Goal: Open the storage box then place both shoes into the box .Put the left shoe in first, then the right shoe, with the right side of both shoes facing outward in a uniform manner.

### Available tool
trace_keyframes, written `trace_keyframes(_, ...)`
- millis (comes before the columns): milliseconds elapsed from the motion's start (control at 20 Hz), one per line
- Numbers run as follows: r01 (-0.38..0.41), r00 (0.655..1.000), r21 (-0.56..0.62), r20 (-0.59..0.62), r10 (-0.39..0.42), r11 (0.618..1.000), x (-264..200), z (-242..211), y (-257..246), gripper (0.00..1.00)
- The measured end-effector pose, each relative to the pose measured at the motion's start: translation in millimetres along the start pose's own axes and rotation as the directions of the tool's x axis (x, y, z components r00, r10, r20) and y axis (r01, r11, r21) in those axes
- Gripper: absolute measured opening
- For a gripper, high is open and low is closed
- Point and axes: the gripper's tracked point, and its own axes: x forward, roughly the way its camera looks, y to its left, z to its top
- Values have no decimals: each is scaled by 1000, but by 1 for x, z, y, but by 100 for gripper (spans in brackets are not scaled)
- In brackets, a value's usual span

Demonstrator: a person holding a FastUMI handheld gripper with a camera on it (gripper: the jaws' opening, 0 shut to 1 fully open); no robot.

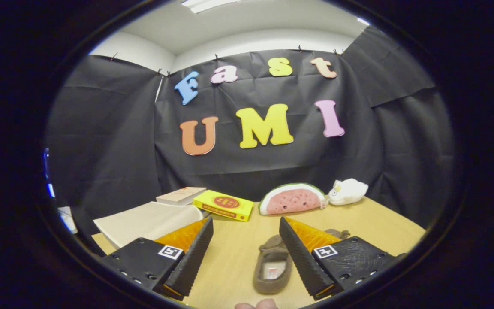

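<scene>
My gripper is open, its two fingers spread wide above the wooden table, with nothing between them. A brown slipper lies on the table low between the fingers, close to the right finger, its opening facing up. A second brown slipper peeks out behind the right finger and is mostly hidden. A pale flat panel, perhaps the storage box or its lid, lies beyond the left finger; I cannot tell whether it is open.
At the back of the table sit a yellow box, a tan book, a watermelon-slice plush and a white plush. A person's fingertips show below the gripper.
</scene>
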Motion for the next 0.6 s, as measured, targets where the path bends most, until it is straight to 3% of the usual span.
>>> trace_keyframes(350,-124,989,110,-72,132,986,33,-32,63,95)
trace_keyframes(600,-156,978,142,-120,173,978,50,-52,88,95)
